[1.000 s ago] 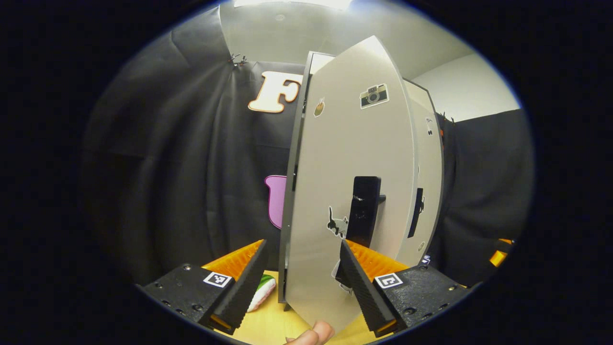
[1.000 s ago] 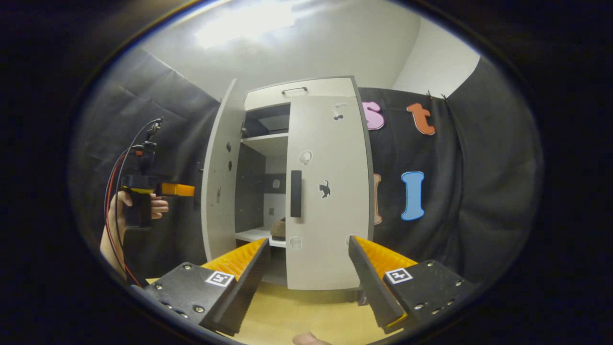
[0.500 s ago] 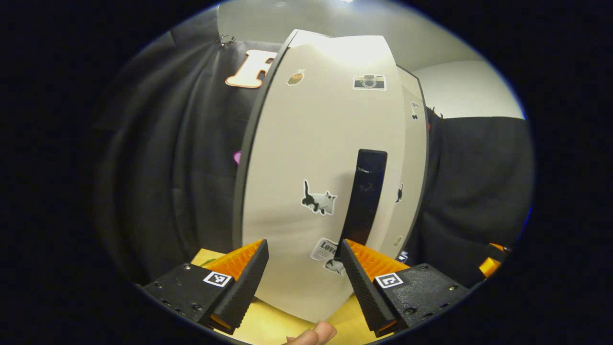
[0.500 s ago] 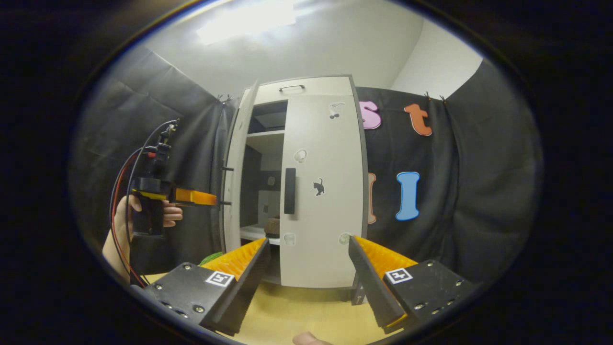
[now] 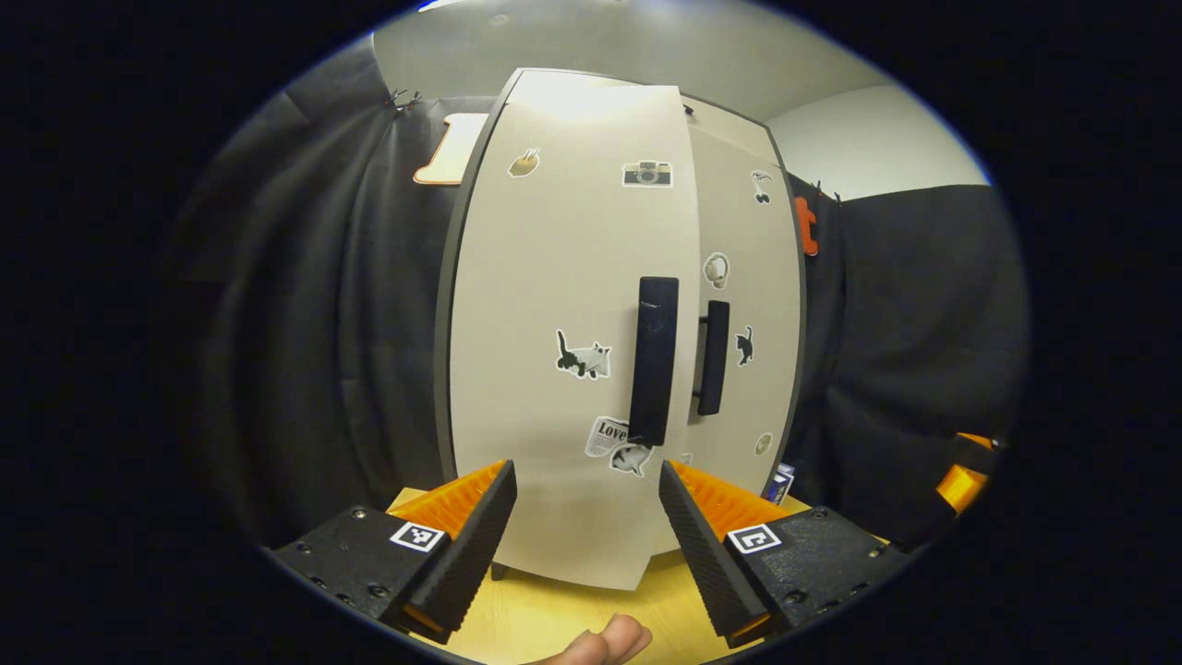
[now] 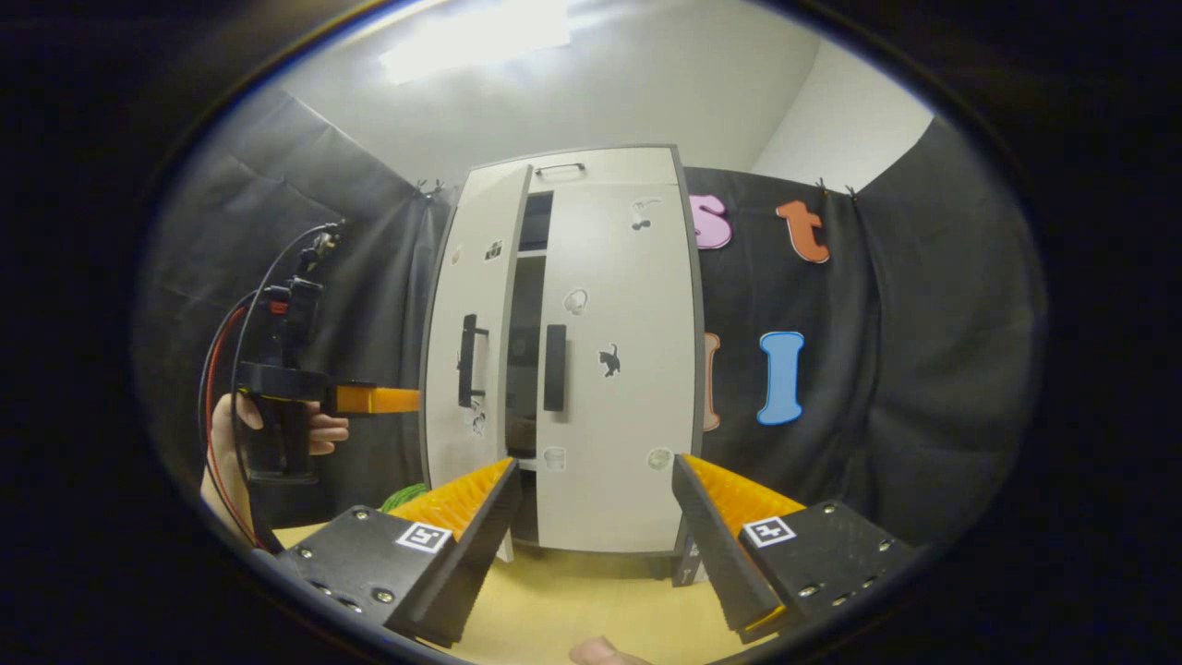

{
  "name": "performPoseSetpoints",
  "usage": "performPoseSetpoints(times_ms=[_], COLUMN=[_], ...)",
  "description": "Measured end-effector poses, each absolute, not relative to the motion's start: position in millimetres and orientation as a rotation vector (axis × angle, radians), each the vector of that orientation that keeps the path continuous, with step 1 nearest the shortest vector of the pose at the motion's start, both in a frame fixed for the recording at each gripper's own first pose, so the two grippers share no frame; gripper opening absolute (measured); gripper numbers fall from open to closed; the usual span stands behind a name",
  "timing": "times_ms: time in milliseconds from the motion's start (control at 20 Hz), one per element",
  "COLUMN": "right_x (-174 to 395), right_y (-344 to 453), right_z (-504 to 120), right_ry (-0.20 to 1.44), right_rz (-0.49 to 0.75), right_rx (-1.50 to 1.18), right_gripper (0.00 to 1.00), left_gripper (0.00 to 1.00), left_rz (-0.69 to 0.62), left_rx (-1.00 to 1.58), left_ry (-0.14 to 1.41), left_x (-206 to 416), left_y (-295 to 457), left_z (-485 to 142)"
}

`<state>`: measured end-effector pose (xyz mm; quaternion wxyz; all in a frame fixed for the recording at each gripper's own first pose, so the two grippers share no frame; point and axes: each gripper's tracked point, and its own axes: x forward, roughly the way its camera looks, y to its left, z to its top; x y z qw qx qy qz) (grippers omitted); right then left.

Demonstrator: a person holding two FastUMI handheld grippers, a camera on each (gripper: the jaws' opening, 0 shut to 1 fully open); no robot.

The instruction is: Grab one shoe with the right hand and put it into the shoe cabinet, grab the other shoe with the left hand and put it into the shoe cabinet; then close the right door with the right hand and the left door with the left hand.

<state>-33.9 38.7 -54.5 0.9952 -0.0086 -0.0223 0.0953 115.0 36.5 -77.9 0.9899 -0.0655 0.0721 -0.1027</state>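
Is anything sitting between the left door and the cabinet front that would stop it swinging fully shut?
Nothing visible does. In the right gripper view the left door is ajar beside the closed right door, and the dark gap between them looks free, though its depth is unlit.

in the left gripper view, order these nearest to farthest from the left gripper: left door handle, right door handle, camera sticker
1. left door handle, just above the left gripper, right of centre.
2. right door handle, further right, behind.
3. camera sticker, high on the left door.
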Motion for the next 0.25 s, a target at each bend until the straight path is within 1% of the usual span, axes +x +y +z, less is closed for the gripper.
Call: performPoseSetpoints(times_ms=[200, 250], right_x=[-35.2, -36.0], right_y=[36.7, 36.3], right_z=[-52.0, -51.9], right_ry=[-0.045, -0.046], right_rz=[0.179, 0.177], right_rx=[-0.009, -0.003], right_gripper=[0.99, 0.99], left_gripper=[0.95, 0.91], left_rz=[-0.165, -0.161], left_rx=[-0.088, -0.078], left_ry=[0.139, 0.138], left_x=[99.8, 95.7], left_y=[39.6, 39.0], left_z=[-74.8, -74.0])
